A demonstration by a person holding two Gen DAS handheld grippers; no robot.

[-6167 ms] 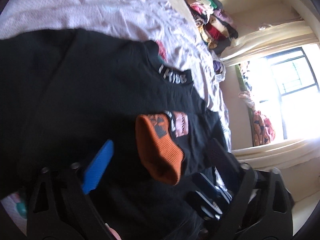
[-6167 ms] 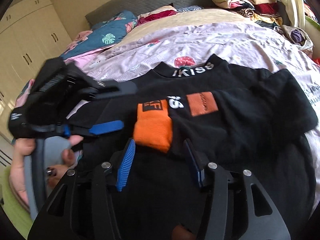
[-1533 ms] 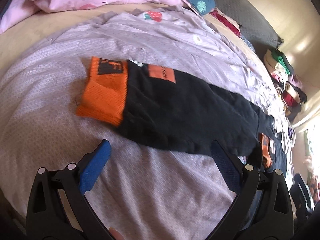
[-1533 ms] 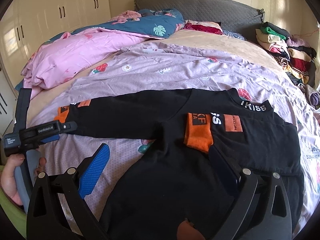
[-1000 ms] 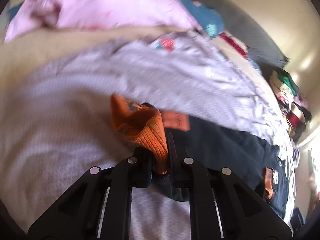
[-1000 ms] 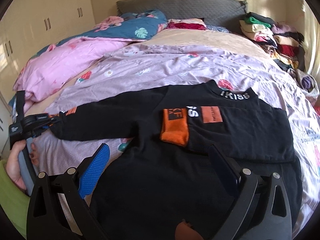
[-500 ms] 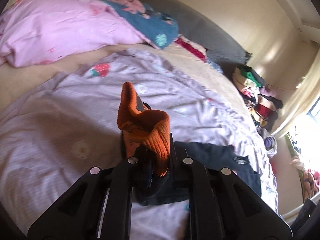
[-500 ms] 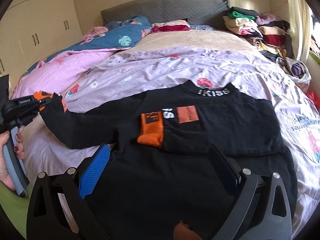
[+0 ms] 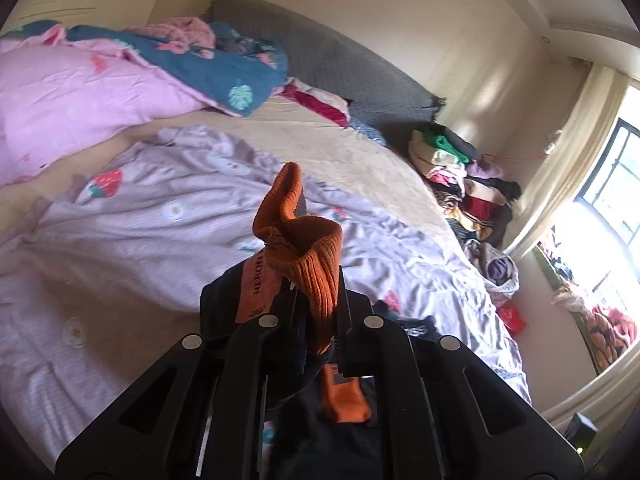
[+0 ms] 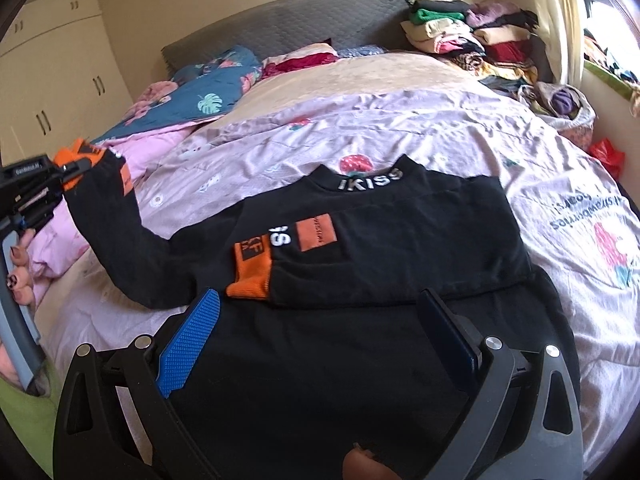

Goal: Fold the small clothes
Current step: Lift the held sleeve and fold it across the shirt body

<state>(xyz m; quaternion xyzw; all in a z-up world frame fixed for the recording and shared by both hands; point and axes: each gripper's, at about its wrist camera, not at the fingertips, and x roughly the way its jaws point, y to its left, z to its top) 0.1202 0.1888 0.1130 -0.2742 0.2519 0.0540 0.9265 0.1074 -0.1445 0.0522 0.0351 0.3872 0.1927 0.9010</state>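
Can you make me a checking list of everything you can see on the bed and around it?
Surface: bed with a lilac strawberry-print sheet, rumpled.
Job's things: black sweater lying flat; one sleeve folded across the chest, its orange cuff in the middle; the other sleeve lifted by its cuff.
Clutter: pink duvet, teal leaf-print pillow, stack of folded clothes.
Tongs: left tongs shut on the lifted cuff; right tongs open, empty, over the sweater's hem.
Cables: nothing seen.
Surroundings: grey headboard, cream wardrobe, bright window.
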